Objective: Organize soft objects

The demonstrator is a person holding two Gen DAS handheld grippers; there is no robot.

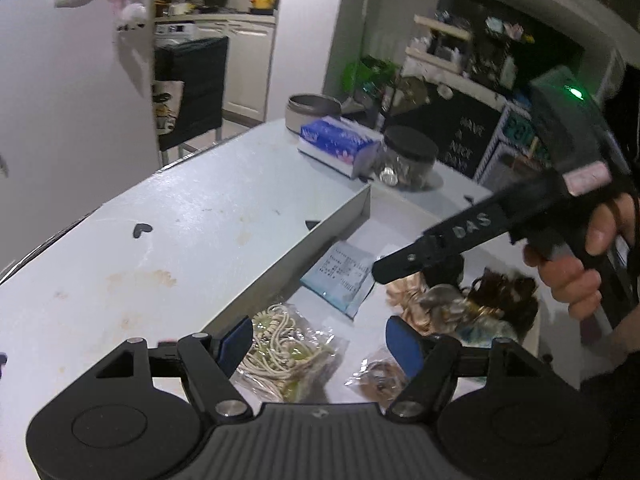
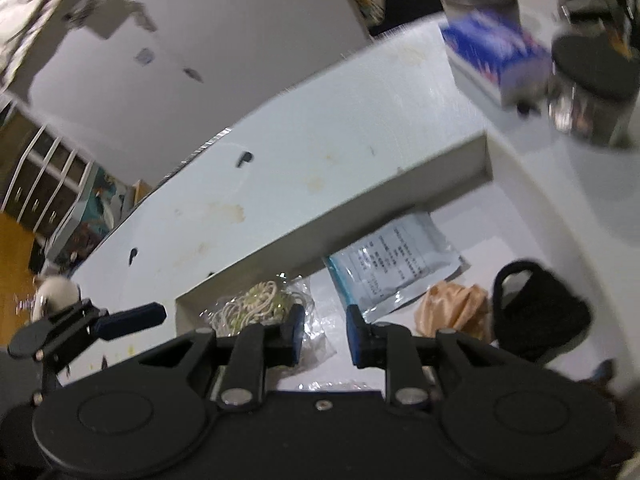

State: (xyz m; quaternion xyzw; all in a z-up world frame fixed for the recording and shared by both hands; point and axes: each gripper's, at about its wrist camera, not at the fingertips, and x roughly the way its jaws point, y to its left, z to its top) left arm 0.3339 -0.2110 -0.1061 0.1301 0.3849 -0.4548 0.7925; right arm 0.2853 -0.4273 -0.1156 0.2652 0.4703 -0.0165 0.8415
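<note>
Both grippers' jaws gape empty above the bagged cords [image 1: 288,344] in the drawer [image 1: 320,224].

Behind my white table [image 1: 168,216] I see a black chair [image 1: 192,92], then white kitchen cabinets [image 1: 248,64].

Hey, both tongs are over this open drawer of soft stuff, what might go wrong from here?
The left tongs and right tongs hang open close together over the drawer, so they may collide. The bag of cords is slippery plastic and could slide from a pinch. The scrunchies lie bunched together, so a grab may lift several. The drawer wall is close and could catch a finger.
</note>
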